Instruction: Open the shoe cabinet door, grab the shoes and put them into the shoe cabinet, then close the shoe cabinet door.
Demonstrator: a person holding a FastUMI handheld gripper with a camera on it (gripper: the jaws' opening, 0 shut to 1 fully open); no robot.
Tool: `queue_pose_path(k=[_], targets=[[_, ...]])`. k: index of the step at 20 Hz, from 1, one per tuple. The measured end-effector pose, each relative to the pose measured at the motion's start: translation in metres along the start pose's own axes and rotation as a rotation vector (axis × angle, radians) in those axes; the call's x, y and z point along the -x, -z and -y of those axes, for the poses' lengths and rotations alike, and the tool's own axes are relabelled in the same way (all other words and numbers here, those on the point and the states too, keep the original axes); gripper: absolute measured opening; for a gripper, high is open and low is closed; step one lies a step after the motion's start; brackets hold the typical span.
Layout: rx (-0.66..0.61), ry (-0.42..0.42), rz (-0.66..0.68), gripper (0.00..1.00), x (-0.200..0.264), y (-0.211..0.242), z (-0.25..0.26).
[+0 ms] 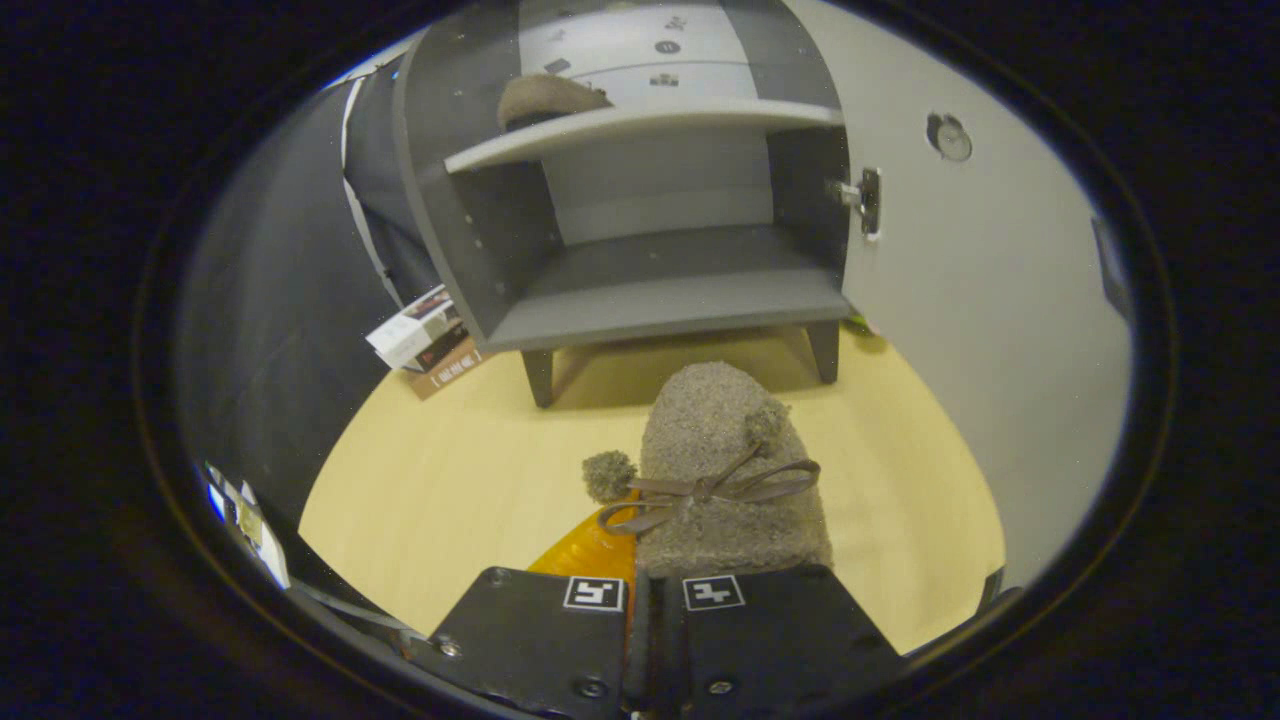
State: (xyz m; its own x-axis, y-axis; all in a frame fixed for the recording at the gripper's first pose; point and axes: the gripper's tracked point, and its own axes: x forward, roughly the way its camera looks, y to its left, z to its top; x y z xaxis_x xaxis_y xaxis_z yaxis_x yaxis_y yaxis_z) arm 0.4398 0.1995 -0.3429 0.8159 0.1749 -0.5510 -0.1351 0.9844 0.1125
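Tool grips shoe, toe toward open cabinet.

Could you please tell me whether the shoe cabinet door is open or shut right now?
Open: the door is swung aside at the right, and the cabinet shows its shelves, a shoe on the upper one.

Gripper is held low, pointed fwd and level. Fingers are drawn nearly together, w/ only a narrow slit left btwn them. Slipper is clamped at its heel end btwn the fingers and is carried ahead of them.
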Motion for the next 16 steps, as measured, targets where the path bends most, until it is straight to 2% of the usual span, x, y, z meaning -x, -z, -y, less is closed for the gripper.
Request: queue_pose_path(k=[7,13,16], targets=[[0.038,-0.005,0.225,0.09,0.073,-0.117,-0.028],[0.064,-0.014,0.361,0.09,0.085,-0.220,-0.044],[0.085,-0.008,0.422,0.09,0.073,-0.273,-0.047]])
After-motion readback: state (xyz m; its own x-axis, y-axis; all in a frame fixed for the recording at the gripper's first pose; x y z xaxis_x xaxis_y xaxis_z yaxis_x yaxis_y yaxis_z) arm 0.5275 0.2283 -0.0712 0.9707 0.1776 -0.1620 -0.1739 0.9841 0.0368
